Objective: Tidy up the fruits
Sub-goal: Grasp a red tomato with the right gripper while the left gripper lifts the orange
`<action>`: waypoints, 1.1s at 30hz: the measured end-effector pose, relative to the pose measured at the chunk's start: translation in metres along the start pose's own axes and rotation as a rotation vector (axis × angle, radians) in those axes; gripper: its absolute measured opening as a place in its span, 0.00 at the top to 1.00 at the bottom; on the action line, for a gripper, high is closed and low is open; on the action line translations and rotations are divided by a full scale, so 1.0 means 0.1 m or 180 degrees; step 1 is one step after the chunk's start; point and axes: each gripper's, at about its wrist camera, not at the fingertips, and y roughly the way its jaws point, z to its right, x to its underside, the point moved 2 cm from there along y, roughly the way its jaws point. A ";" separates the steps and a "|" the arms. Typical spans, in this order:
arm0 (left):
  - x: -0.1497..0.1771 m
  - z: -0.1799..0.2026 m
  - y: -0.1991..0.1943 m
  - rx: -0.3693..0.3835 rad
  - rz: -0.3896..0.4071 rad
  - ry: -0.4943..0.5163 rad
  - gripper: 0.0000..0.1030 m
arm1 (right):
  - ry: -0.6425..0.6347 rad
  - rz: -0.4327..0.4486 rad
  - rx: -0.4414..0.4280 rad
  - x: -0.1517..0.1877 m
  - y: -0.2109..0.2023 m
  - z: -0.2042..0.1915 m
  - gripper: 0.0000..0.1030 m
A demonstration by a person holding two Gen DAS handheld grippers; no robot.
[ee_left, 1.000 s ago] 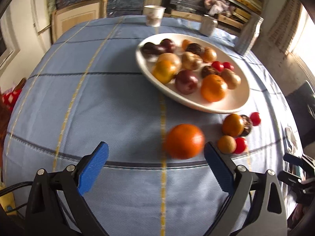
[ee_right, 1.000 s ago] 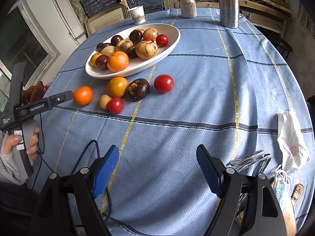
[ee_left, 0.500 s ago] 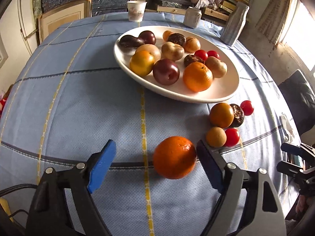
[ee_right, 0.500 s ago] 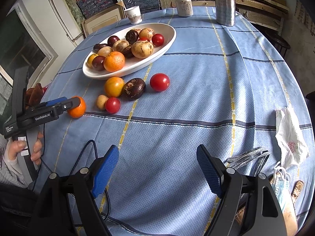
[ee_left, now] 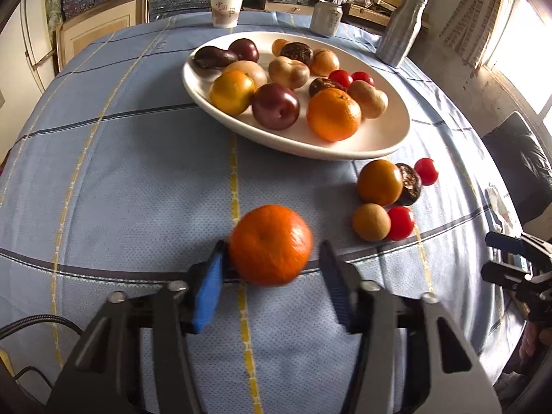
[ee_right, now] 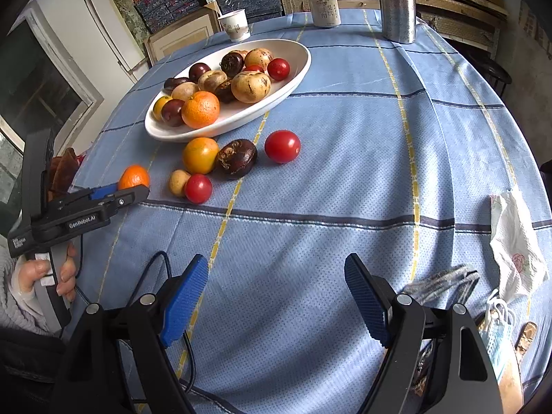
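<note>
An orange (ee_left: 270, 245) lies on the blue tablecloth between the jaws of my left gripper (ee_left: 272, 246), which are closing. The left pad touches its side and a thin gap shows at the right pad. In the right wrist view the same orange (ee_right: 134, 176) sits at the tip of the left gripper (ee_right: 138, 191). A white oval bowl (ee_left: 386, 138) farther back holds several fruits. Loose fruits lie beside it: a yellow-orange one (ee_left: 378, 182), a dark one (ee_left: 408, 184), two red tomatoes (ee_left: 400, 223), a small tan one (ee_left: 371, 222). My right gripper (ee_right: 276, 265) hangs open over bare cloth.
A paper cup (ee_left: 226, 8), a can (ee_left: 326, 17) and a metal bottle (ee_left: 400, 39) stand at the table's far edge. A crumpled tissue (ee_right: 514, 241) and a face mask (ee_right: 496, 327) lie at the right. A hand (ee_right: 41, 276) holds the left gripper's handle.
The left gripper's jaws have narrowed from wide apart to close around the orange, and the gripper came nearer to it. The right gripper kept still and open.
</note>
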 end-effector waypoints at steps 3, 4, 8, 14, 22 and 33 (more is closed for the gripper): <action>0.01 -0.03 -0.02 -0.0006 0.0027 -0.0006 0.56 | -0.0015 0.0015 -0.0116 -0.10 0.04 -0.05 0.20; 0.01 -0.03 -0.02 -0.0012 0.0030 0.0007 0.56 | -0.0035 0.0035 -0.0134 -0.14 0.06 -0.06 0.20; 0.04 -0.04 -0.04 -0.0042 0.0026 0.0047 0.56 | -0.0110 0.0148 -0.0041 -0.35 0.13 -0.07 0.24; 0.08 -0.02 -0.02 -0.0060 0.0000 0.0087 0.55 | -0.0020 0.0169 0.0071 -0.68 0.32 0.07 0.37; 0.10 0.02 0.00 -0.0141 0.0001 0.0191 0.56 | -0.0104 0.0037 0.0092 -0.78 0.57 0.06 0.56; 0.08 0.04 0.03 -0.0176 0.0021 0.0252 0.54 | -0.0294 -0.0067 0.0121 -0.79 0.69 -0.02 0.68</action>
